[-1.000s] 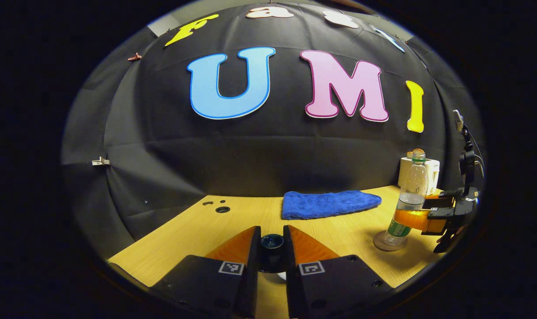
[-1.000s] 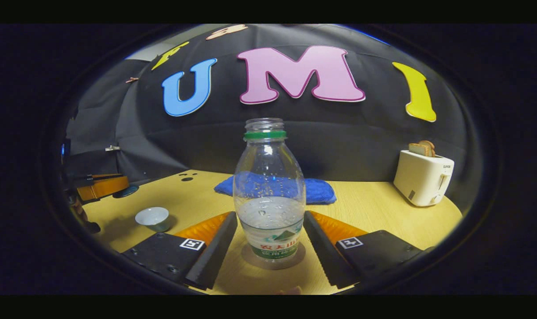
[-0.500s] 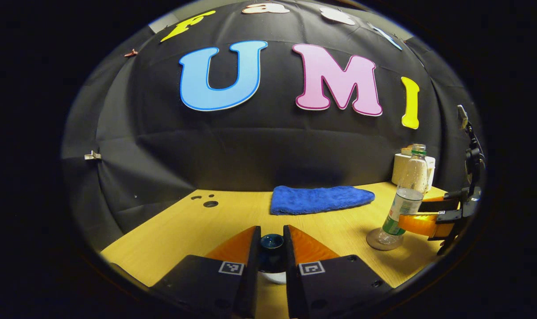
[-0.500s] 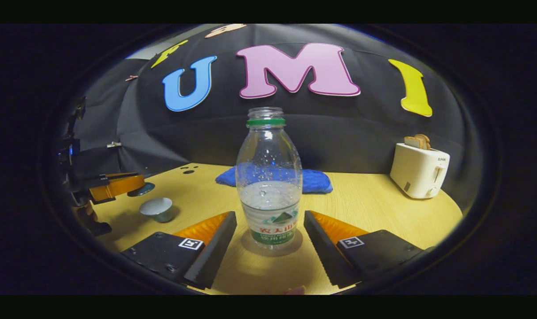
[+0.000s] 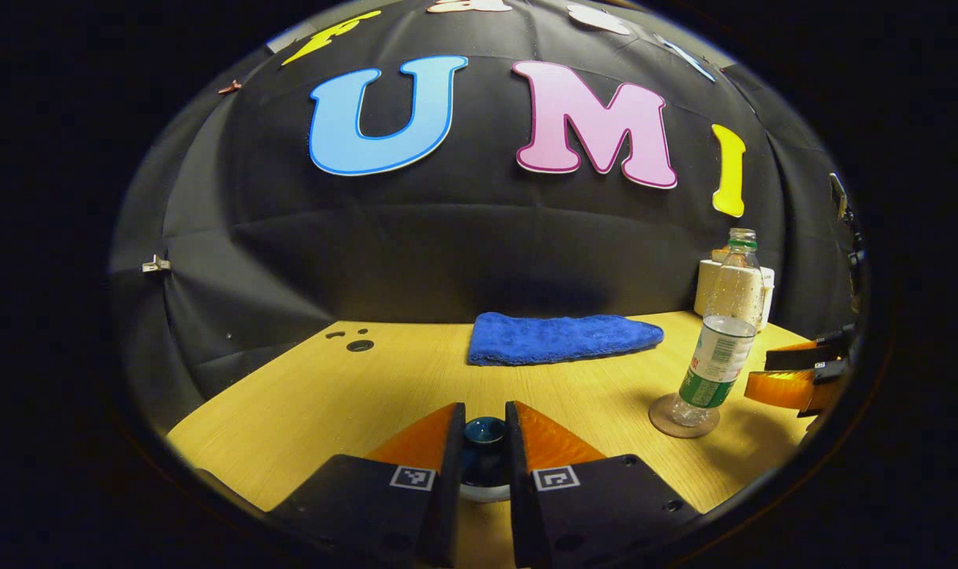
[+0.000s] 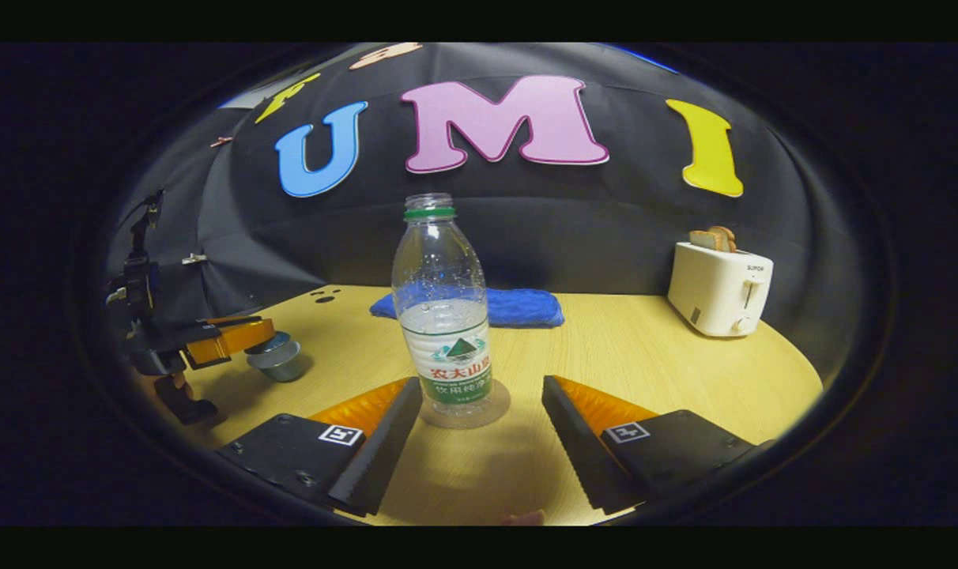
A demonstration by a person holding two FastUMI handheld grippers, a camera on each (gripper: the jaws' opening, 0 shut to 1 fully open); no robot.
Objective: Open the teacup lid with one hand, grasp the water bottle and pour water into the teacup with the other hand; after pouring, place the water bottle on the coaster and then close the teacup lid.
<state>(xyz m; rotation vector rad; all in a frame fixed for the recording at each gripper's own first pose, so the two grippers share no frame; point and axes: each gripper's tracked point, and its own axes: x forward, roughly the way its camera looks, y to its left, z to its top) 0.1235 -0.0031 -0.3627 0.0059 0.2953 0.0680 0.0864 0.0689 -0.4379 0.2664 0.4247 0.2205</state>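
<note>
Now, by parts:

Bottle: the bottle stood upright on the coaster, uncapped and roughly half full, in front of the blue cloth.

Right gripper: the right gripper was wide open with nothing in it; both fingers were clear of the bottle, which stood just beyond the tips, nearer the left finger.

Left gripper: the left gripper was closed on the dark knob of the lid, both fingers pressing it.

Cup: the cup sat well to the left of the bottle, directly under the lid; whether the lid already rested on the rim could not be told.

Stage: judged from this, pouring and setting the bottle down were finished, and seating the lid was the step left.

Toaster: the toaster stood well right of the bottle, by the wall.

Risk one: an off-centre or tilted lid could catch the rim and tip or slide the light cup, spilling water.

Risk two: letting go before the lid sat flat could drop it with a knock.

Risk three: the right gripper's near finger could brush the open bottle and topple it off the coaster.
</note>
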